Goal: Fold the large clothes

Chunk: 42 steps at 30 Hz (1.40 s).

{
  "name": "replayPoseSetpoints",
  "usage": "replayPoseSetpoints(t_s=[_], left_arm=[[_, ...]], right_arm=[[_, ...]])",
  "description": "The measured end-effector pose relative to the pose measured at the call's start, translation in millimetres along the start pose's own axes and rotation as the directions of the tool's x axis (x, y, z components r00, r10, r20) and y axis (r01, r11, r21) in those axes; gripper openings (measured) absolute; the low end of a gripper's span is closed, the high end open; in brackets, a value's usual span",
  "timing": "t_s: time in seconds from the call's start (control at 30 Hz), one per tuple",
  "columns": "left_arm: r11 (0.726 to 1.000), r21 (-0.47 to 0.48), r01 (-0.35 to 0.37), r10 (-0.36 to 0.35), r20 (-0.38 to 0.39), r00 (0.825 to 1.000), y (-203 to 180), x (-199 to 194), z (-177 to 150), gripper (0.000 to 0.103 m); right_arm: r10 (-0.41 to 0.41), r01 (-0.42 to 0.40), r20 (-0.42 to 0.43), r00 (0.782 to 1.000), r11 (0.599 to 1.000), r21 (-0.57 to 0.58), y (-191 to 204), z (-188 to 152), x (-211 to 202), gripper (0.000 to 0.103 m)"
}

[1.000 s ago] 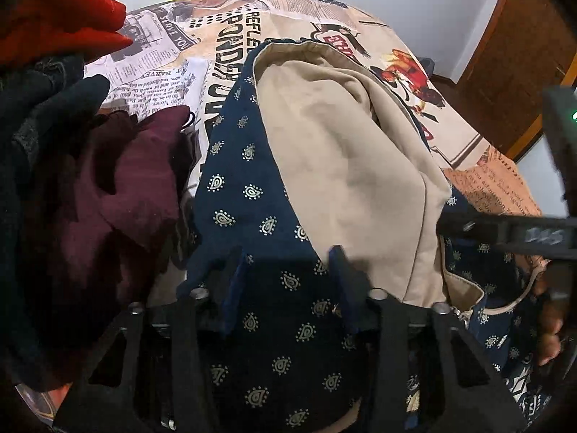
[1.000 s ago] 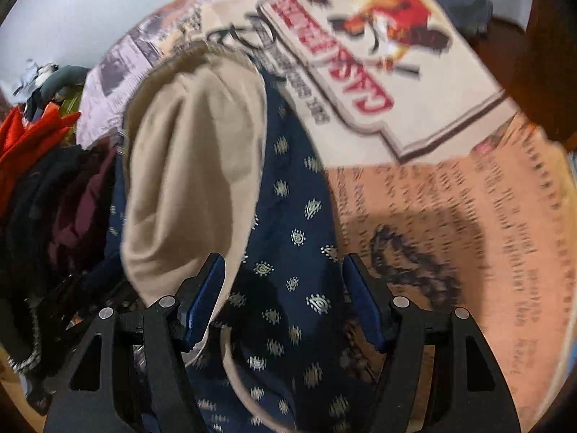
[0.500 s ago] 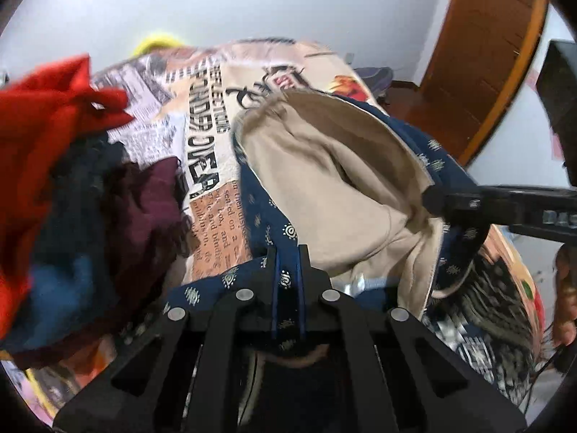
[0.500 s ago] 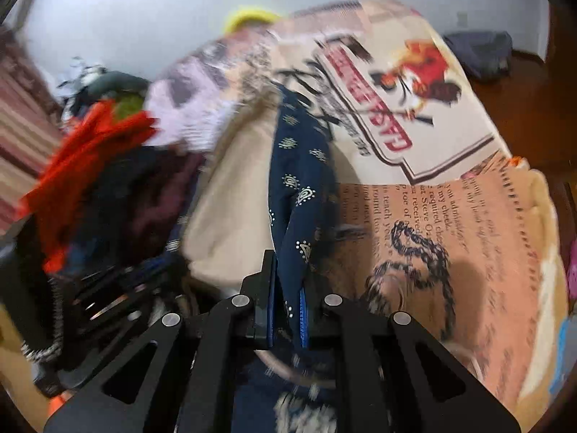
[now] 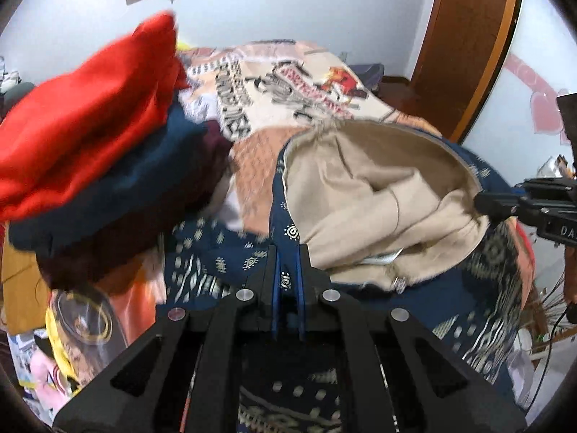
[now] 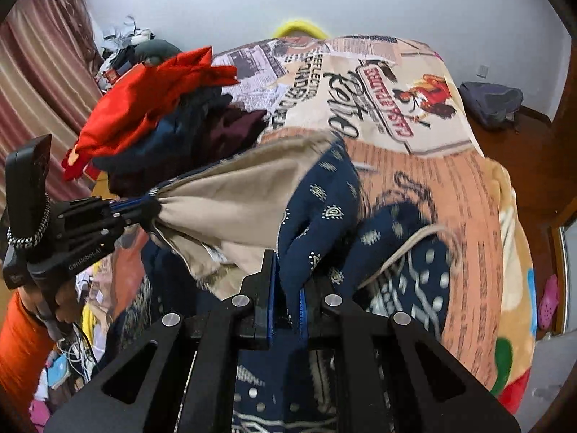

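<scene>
A navy garment with a small gold print and a beige lining (image 5: 364, 195) (image 6: 317, 202) is lifted off the bed, stretched between both grippers. My left gripper (image 5: 287, 278) is shut on its navy edge; in the right wrist view it (image 6: 144, 209) shows at the left, clamping a bunched corner. My right gripper (image 6: 285, 303) is shut on another fold of the navy cloth; in the left wrist view it (image 5: 485, 205) shows at the right edge of the beige lining. The garment's lower part hangs below both grippers, partly hidden.
A pile of clothes, red on top (image 5: 90, 137) (image 6: 144, 97), then dark blue and maroon, lies on the left of the bed. The bed has a newspaper-print blanket (image 6: 414, 108). A wooden door (image 5: 468, 36) stands at the right; a bag (image 6: 490, 101) lies on the floor.
Both grippers went from open over the garment to shut on its cloth. They then rose and pulled back, lifting the garment so it hangs stretched between them.
</scene>
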<state>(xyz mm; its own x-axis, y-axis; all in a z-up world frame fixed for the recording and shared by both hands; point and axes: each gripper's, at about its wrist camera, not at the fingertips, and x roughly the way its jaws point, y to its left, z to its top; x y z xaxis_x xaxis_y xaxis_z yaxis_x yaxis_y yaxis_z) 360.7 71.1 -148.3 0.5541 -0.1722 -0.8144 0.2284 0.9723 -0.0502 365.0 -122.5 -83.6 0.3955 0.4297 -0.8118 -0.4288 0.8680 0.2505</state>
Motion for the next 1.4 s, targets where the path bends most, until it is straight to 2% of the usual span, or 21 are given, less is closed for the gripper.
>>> replayPoseSetpoints(t_s=[0.17, 0.27, 0.43, 0.57, 0.6, 0.63, 0.7, 0.77, 0.87, 1.0, 1.27, 1.4], left_arm=[[1.0, 0.01, -0.025, 0.025, -0.039, 0.999, 2.7, 13.1, -28.5, 0.007], [1.0, -0.015, -0.007, 0.006, -0.077, 0.997, 6.3, 28.7, -41.2, 0.009], [1.0, -0.027, -0.008, 0.005, -0.099, 0.995, 6.3, 38.6, -48.0, 0.012], [0.999, 0.002, -0.038, 0.038, -0.062, 0.997, 5.7, 22.8, -37.0, 0.046], [0.999, -0.003, -0.033, 0.032, -0.041, 0.999, 8.8, 15.0, -31.4, 0.05], [1.0, -0.011, -0.029, 0.029, -0.025, 0.999, 12.0, 8.5, -27.5, 0.05], [0.999, -0.027, -0.029, 0.029, -0.002, 1.0, 20.6, -0.8, -16.1, 0.051], [0.998, -0.035, -0.046, 0.047, 0.016, 0.999, 30.3, -6.6, -1.5, 0.051], [0.998, -0.033, -0.061, 0.062, 0.016, 0.998, 39.4, -2.9, 16.0, 0.051], [0.999, -0.033, -0.031, 0.03, -0.021, 0.999, 41.2, 24.8, 35.6, 0.052], [0.998, -0.052, 0.038, -0.045, -0.138, 0.989, 21.1, 108.7, 43.1, 0.052], [0.994, -0.069, 0.08, -0.091, -0.158, 0.983, 16.5, 129.4, 40.0, 0.052]], right_arm=[[-0.062, 0.061, -0.017, 0.998, 0.997, -0.049, 8.2, -32.7, 13.5, 0.009], [-0.089, 0.086, -0.048, 0.995, 0.995, -0.053, 4.3, -48.6, 26.5, 0.01], [-0.058, 0.059, -0.072, 0.996, 0.998, 0.008, -8.9, -54.8, 30.2, 0.014], [-0.063, 0.064, -0.05, 0.997, 0.998, 0.025, -10.4, -45.8, 17.9, 0.02], [-0.07, 0.07, -0.038, 0.997, 0.997, 0.02, -6.6, -47.4, 13.8, 0.024], [-0.077, 0.077, -0.019, 0.997, 0.997, 0.012, -5.6, -43.4, 8.6, 0.027], [-0.08, 0.08, 0.019, 0.997, 0.997, 0.004, -2.7, -40.7, 1.2, 0.039], [-0.087, 0.086, 0.062, 0.994, 0.996, 0.005, -2.1, -31.5, -6.2, 0.044], [-0.068, 0.067, 0.093, 0.993, 0.998, 0.016, -4.5, -15.2, -8.6, 0.045], [-0.078, 0.075, 0.104, 0.992, 0.997, 0.025, -9.9, 6.7, 3.6, 0.046], [-0.017, 0.015, 0.014, 1.0, 0.994, 0.104, -33.0, 26.3, 56.2, 0.046], [0.003, -0.004, 0.011, 1.0, 0.992, 0.125, -41.1, 24.1, 70.8, 0.046]])
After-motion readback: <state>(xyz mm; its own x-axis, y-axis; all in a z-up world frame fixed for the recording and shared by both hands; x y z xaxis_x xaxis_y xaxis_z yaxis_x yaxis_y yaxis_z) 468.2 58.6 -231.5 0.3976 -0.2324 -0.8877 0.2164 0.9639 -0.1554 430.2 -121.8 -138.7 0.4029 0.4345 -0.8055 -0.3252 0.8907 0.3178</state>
